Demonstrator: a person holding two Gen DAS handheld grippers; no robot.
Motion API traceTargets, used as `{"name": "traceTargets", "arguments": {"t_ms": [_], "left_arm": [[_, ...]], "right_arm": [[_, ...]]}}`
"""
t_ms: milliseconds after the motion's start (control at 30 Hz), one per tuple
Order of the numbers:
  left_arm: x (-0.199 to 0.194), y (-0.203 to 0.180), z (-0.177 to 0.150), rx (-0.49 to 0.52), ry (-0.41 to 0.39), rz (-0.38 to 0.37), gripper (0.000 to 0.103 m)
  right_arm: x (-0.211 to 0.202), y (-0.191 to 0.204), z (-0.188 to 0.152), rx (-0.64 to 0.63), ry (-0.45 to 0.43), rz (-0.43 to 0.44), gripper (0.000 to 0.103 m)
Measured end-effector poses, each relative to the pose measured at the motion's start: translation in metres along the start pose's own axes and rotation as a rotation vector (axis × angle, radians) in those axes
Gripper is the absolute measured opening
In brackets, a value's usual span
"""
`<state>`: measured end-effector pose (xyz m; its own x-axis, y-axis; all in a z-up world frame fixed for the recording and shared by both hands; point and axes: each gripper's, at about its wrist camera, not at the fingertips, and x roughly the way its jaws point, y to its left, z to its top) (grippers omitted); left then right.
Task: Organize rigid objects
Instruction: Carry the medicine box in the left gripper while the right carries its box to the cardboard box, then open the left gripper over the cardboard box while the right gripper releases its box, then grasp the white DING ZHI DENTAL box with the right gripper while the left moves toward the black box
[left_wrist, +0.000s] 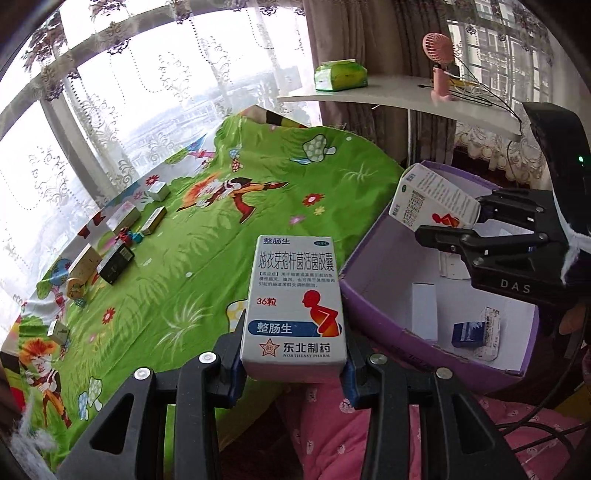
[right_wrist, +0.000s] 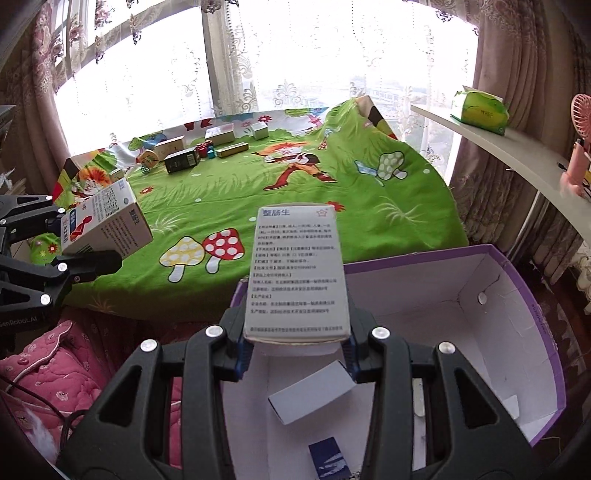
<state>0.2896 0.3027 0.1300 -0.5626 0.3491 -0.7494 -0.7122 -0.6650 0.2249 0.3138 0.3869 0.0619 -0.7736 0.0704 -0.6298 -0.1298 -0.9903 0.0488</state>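
My left gripper (left_wrist: 293, 363) is shut on a white medicine box (left_wrist: 295, 302) with a red figure, held above the table's near edge, left of the purple storage box (left_wrist: 406, 332). It also shows in the right wrist view (right_wrist: 103, 225). My right gripper (right_wrist: 297, 345) is shut on a second white medicine box (right_wrist: 297, 273), printed side up, over the purple storage box (right_wrist: 532, 295). The right gripper (left_wrist: 450, 229) with its box (left_wrist: 424, 199) also shows in the left wrist view. Several small boxes lie inside the storage box.
A green cartoon cloth (right_wrist: 295, 177) covers the table. Several small boxes and toys (right_wrist: 192, 151) sit along its far left edge. A white shelf (left_wrist: 406, 99) holds a tissue pack (left_wrist: 340, 75) and a pink fan (left_wrist: 439, 66). A pink quilt (right_wrist: 48, 369) lies below.
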Motion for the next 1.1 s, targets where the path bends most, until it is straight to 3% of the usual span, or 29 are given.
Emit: {"name": "traceTargets", "arguments": {"t_ms": [233,400,533,567,600,633,667,767,900,1100], "left_arm": [[0.021,-0.056,0.02,0.128,0.049,-0.115,0.041],[0.029,-0.097,0.033,0.199,0.038,-0.19,0.041],[0.027,-0.111,0.037,0.215,-0.017,-0.344,0.042],[0.028,-0.111,0.037,0.214,-0.021,-0.392,0.05],[0.028,-0.109,0.036,0.205,-0.017,-0.42,0.064],[0.028,-0.104,0.034,0.184,-0.025,-0.421,0.069],[0.028,-0.096,0.031,0.158,-0.042,-0.413,0.075],[0.033,-0.054,0.021,0.08,-0.066,-0.351,0.078],[0.058,0.036,-0.007,-0.085,-0.029,-0.127,0.082],[0.081,0.171,-0.07,-0.271,0.044,0.162,0.082]], "right_arm": [[-0.014,-0.05,-0.008,0.061,0.006,-0.132,0.043],[-0.019,-0.079,-0.015,0.08,0.024,-0.235,0.043],[-0.019,-0.099,-0.018,0.081,0.063,-0.317,0.044],[-0.015,-0.103,-0.019,0.068,0.095,-0.364,0.046],[-0.012,-0.106,-0.019,0.061,0.12,-0.417,0.056],[-0.011,-0.109,-0.02,0.065,0.136,-0.456,0.069],[-0.011,-0.11,-0.02,0.077,0.141,-0.465,0.077],[-0.01,-0.102,-0.01,0.103,0.13,-0.396,0.08],[0.008,-0.052,0.014,0.002,0.118,-0.282,0.085],[0.078,0.047,0.064,-0.136,0.124,0.004,0.088]]}}
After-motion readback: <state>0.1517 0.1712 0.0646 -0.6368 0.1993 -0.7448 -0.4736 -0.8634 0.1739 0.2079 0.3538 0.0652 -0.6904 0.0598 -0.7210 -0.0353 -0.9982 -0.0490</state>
